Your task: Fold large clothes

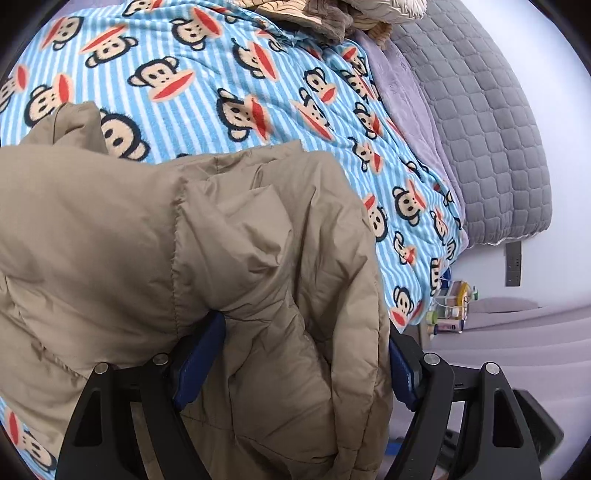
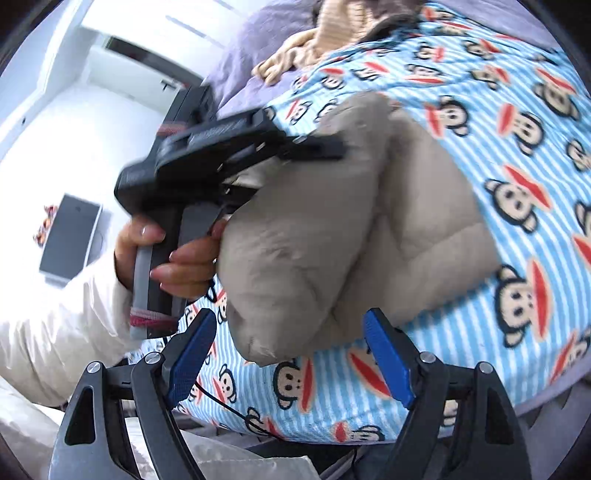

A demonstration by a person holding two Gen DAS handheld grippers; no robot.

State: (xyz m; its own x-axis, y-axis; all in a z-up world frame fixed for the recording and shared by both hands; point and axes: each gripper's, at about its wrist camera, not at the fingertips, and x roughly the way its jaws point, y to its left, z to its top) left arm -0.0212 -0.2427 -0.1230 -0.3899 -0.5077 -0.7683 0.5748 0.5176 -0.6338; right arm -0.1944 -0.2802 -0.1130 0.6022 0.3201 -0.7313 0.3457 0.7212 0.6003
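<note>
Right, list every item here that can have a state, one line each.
tan puffer jacket: bunched and doubled over, partly lifted off the blanket
left gripper: fingers wide apart with jacket fabric between them
right gripper: open, nothing between the fingers, jacket corner just beyond
monkey-print blanket: spread over the bed
heap of clothes: crumpled at the far end
</note>
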